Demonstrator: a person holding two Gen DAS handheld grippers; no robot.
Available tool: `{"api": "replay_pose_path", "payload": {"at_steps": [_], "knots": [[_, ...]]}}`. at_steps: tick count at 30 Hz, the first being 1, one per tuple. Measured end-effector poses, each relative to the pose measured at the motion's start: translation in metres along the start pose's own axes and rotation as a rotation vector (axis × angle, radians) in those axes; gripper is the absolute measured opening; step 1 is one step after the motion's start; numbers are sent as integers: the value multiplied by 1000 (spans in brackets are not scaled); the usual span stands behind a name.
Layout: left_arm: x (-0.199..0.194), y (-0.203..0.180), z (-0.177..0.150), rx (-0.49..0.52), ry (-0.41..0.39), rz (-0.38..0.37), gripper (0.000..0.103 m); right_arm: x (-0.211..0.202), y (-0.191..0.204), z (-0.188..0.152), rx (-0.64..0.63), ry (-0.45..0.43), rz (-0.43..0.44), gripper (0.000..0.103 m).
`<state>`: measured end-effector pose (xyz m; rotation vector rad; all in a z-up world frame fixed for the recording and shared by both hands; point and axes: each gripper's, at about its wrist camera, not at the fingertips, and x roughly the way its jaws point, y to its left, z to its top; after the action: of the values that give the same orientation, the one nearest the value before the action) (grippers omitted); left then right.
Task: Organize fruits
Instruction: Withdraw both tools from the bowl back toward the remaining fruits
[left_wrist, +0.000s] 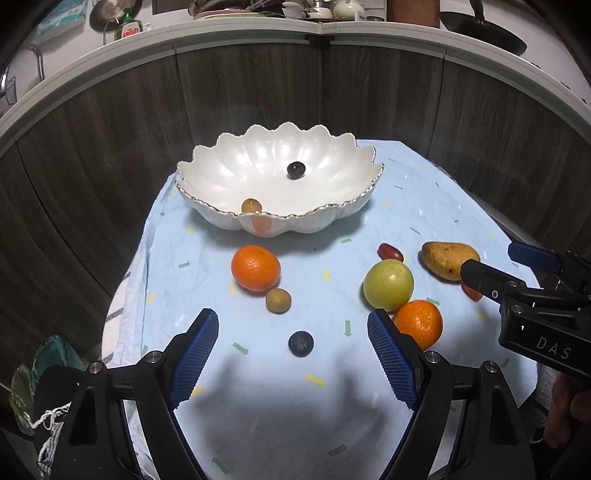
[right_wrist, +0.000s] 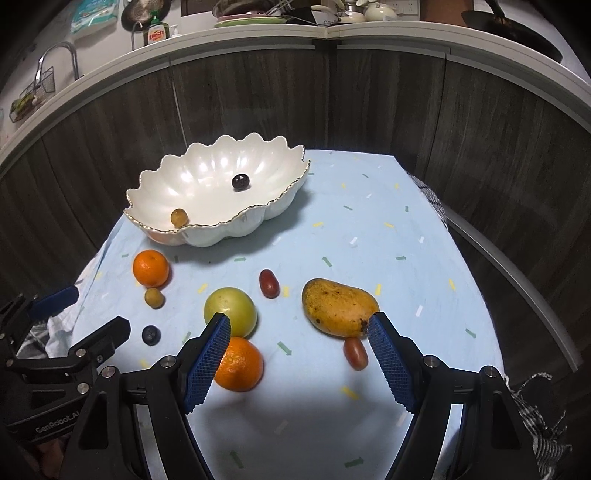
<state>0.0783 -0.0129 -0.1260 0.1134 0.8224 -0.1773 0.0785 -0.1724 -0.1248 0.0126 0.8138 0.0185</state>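
Holding my left tongs (left_wrist: 291, 354) wide open over a blueberry (left_wrist: 301, 343), my right tongs (right_wrist: 299, 350) open near the mango (right_wrist: 338, 307), two small fruits in the white bowl (right_wrist: 155, 184), the rest on the worktop (right_wrist: 369, 240)

- Bowl (right_wrist: 218, 206): rear left of tablecloth (right_wrist: 369, 240); grape (right_wrist: 240, 182) and longan (right_wrist: 179, 217) inside.
- Before bowl: tangerine (right_wrist: 150, 268), second longan (right_wrist: 154, 297), blueberry (right_wrist: 151, 335).
- Right of these: apple (right_wrist: 236, 309), second tangerine (right_wrist: 242, 365), mango (right_wrist: 338, 307).
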Motion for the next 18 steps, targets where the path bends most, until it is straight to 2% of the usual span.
{"api": "replay_pose_path", "payload": {"at_steps": [5, 18], "knots": [[11, 1, -6, -4, 25, 2, 83, 6, 1, -7, -14, 16, -8, 77], [30, 3, -16, 13, 50, 15, 82, 24, 10, -17, -31, 55, 50, 77]]}}
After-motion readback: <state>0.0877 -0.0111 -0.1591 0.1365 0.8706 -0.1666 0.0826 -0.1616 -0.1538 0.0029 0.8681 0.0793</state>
